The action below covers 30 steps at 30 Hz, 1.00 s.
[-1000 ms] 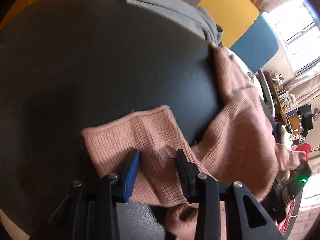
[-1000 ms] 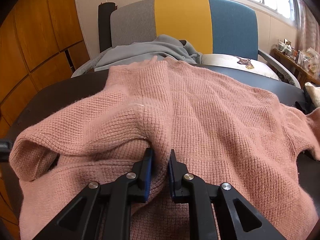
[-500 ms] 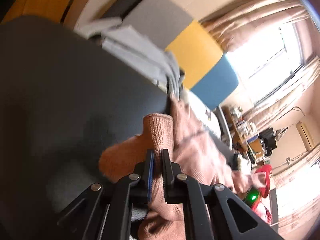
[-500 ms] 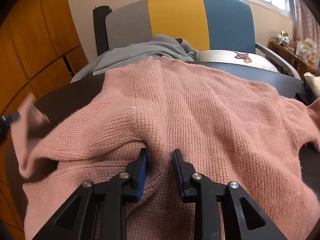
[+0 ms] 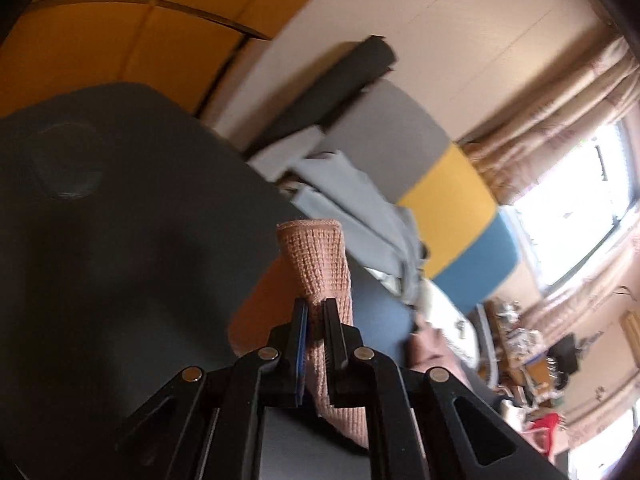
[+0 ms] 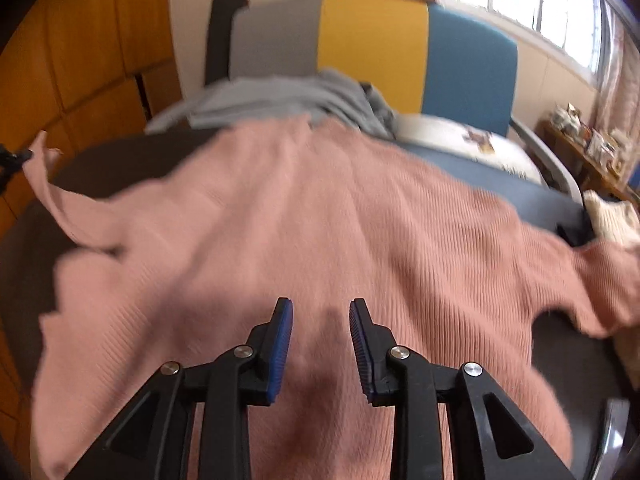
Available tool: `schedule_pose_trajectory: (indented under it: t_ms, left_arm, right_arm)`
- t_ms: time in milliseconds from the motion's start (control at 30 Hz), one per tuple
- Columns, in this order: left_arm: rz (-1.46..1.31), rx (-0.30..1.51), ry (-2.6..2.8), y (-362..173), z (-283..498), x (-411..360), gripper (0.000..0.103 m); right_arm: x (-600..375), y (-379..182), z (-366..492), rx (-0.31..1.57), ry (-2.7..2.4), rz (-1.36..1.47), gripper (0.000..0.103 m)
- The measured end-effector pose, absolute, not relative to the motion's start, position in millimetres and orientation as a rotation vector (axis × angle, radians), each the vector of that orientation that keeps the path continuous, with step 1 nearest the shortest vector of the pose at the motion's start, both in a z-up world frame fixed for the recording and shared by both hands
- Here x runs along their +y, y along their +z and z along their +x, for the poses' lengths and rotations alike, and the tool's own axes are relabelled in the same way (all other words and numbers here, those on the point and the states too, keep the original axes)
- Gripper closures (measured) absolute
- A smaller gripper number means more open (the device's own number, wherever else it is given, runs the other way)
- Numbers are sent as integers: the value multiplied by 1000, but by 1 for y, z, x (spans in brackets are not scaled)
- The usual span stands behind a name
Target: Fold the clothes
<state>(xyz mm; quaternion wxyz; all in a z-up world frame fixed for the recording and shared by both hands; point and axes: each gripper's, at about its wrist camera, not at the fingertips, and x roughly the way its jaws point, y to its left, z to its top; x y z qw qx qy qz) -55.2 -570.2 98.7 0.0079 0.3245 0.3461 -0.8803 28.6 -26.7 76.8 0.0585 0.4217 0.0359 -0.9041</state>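
The pink knit sweater [image 6: 320,220] lies spread and rumpled across the dark surface [image 6: 120,160], filling the middle of the right wrist view, with 1 sleeve trailing off toward the right edge of the frame and the other drawn up to the upper left. That left sleeve cuff [image 5: 316,256] stands up in the centre of the left wrist view, lifted clear of the surface, and the left gripper [image 5: 314,320] has its jaws clamped tight on the knit just below the cuff. The right gripper [image 6: 320,320] sits low in its frame over the body of the sweater with its jaws apart and nothing between them; the fabric looks to lie below them rather than in them. Folding looks barely begun: no neat fold shows anywhere, the body is still open and wrinkled, and only 1 sleeve is in hand. Left to do, by my reading, are laying both sleeves inward and doubling the body. Behind the surface, a grey garment [image 6: 288,96] is heaped on a chair [image 6: 460,60] with grey, yellow and blue panels.
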Motion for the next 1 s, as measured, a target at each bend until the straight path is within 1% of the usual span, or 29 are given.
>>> schedule_pose_trajectory:
  t_ms: [100, 167, 233, 267, 333, 467, 500, 567, 600, 633, 667, 700, 833, 867, 900, 1000]
  left_arm:
    - [1026, 1052, -2697, 81, -50, -596, 96]
    - [1009, 1116, -2617, 63, -42, -614, 95]
    - [1003, 1131, -2540, 48, -32, -624, 87]
    - [1000, 1138, -2500, 40, -25, -629, 82]
    - [980, 1167, -2432, 28, -7, -639, 82]
    - [949, 1316, -2434, 21, 22, -626, 77]
    - [976, 1315, -2457, 21, 20, -615, 76]
    - [1055, 1228, -2522, 27, 11, -586, 75]
    - [1081, 1144, -2549, 32, 5, -571, 73]
    - [1108, 1009, -2560, 36, -3, -554, 71]
    - [1166, 829, -2530, 36, -14, -538, 69]
    - [1211, 722, -2497, 33, -22, -528, 69]
    - [1333, 570, -2412, 4, -51, -512, 70]
    - [1328, 525, -2407, 1, -54, -510, 75]
    - [1314, 477, -2409, 1, -56, -508, 77]
    - [1327, 373, -2423, 0, -68, -511, 77]
  right_arm:
    - [-25, 62, 33, 145, -2738, 1305, 72]
    - [-27, 56, 37, 202, -2757, 1279, 68]
    - [-29, 53, 40, 253, -2777, 1248, 68]
    - [-28, 53, 40, 247, -2781, 1243, 67]
    - [-24, 53, 39, 220, -2782, 1238, 65]
    - [-17, 51, 37, 158, -2789, 1231, 61]
    - [-18, 51, 39, 162, -2792, 1229, 60]
    - [-22, 51, 41, 180, -2798, 1227, 60]
    - [-24, 51, 41, 188, -2801, 1226, 60]
    - [-25, 51, 42, 193, -2804, 1226, 59]
    - [-25, 52, 42, 191, -2806, 1226, 58]
    - [-25, 52, 41, 185, -2807, 1227, 57]
    - [-22, 52, 42, 155, -2806, 1226, 55]
    - [-21, 52, 43, 151, -2805, 1225, 55]
    - [-21, 52, 43, 152, -2805, 1225, 55]
    - [-22, 52, 43, 162, -2807, 1227, 55]
